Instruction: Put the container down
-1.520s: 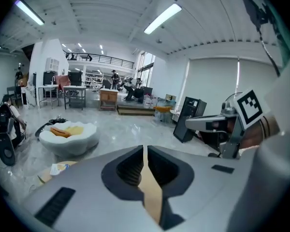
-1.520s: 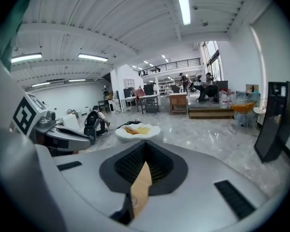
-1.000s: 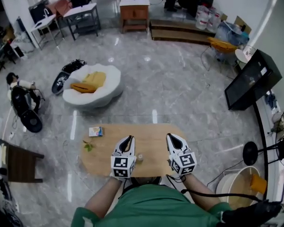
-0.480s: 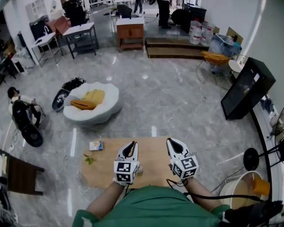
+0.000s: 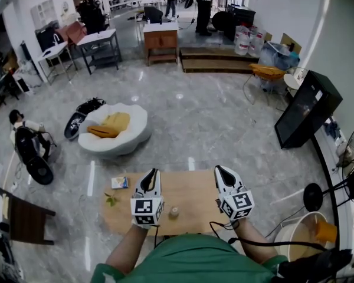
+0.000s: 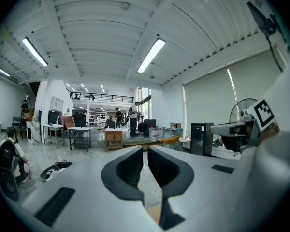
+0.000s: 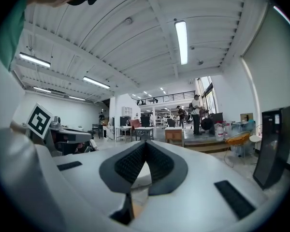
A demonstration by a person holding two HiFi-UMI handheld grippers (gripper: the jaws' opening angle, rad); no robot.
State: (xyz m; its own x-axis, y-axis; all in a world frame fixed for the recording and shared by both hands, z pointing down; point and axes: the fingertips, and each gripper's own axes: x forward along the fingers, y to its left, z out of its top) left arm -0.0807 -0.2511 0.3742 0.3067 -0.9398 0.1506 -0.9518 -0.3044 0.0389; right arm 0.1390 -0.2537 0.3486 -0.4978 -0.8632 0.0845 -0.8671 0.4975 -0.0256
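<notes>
Container (image 5: 173,213) on table (image 5: 189,188) between left tool (image 5: 153,173) and right tool (image 5: 219,170), both closed, empty.

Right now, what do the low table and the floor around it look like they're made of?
Table: probably wood or wood veneer, matte finish; the top is an even light brown with no glare.
Floor: probably polished marble or marble-look tile; it shows grey veining and bright reflections of the lights.

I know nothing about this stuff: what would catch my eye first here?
Two white hand-held tools with marker cubes, the left gripper and right gripper, hover over a wooden table low in the head view, fingers shut and empty. A small tan container stands on it between them. A white seat with yellow cushions sits on the grey floor.
</notes>
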